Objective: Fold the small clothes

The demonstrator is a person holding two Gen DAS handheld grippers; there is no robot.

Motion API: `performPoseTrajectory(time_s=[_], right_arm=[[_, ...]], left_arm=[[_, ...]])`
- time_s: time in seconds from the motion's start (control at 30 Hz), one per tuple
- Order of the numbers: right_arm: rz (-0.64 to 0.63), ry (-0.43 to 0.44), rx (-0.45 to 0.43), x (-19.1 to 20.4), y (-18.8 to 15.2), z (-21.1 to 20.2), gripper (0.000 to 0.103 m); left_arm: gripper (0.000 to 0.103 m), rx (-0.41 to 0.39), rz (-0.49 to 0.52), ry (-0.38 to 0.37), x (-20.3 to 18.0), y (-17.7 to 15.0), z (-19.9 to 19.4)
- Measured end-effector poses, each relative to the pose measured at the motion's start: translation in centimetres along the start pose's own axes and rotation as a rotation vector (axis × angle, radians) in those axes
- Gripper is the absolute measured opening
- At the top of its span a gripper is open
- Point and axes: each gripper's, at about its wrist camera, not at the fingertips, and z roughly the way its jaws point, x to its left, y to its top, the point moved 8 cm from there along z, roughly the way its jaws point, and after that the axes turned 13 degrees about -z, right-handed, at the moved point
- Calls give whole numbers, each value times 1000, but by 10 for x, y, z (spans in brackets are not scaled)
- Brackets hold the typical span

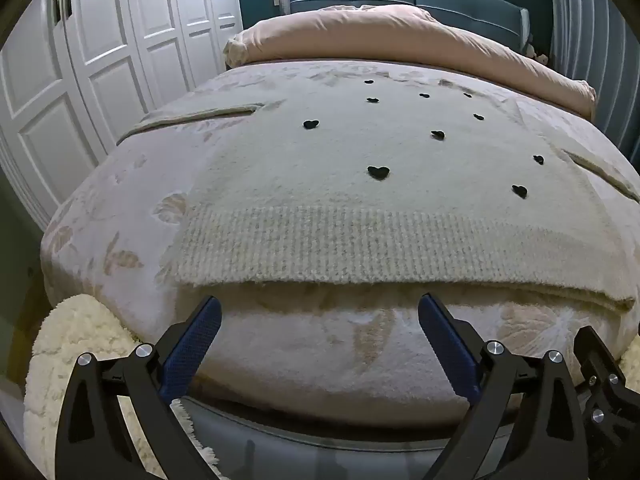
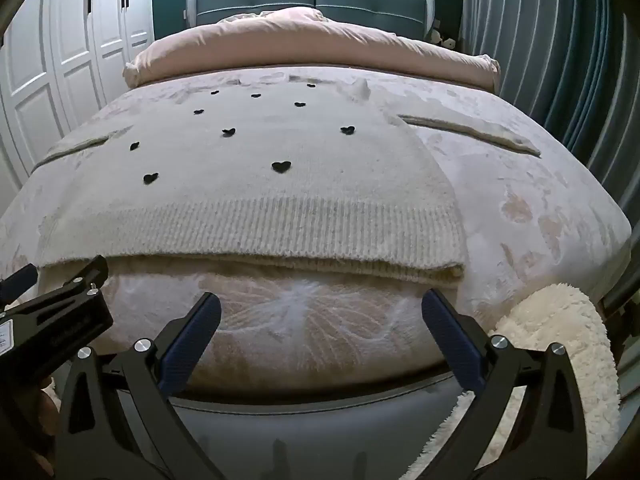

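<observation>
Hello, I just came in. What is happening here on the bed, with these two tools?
A person holds two grippers over the near edge of a bed, to fold a cream knitted sweater with small black hearts. The sweater lies flat on the pale patterned bedspread, sleeves spread out, ribbed hem toward the cameras. The left gripper and the right gripper are both open, just short of the hem, touching nothing. No fold has been made yet.

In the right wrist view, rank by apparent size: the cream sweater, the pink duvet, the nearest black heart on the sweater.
1. cream sweater, though nearness to the camera inflates it
2. pink duvet, farther back, so its true size is unsure
3. black heart
</observation>
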Motion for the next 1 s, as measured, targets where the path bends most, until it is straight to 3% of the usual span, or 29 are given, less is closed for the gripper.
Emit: performPoseTrajectory(time_s=[1.0], right_arm=[[-24, 0, -23, 3, 1, -4, 98]], left_arm=[[96, -30, 77, 13, -12, -5, -6]])
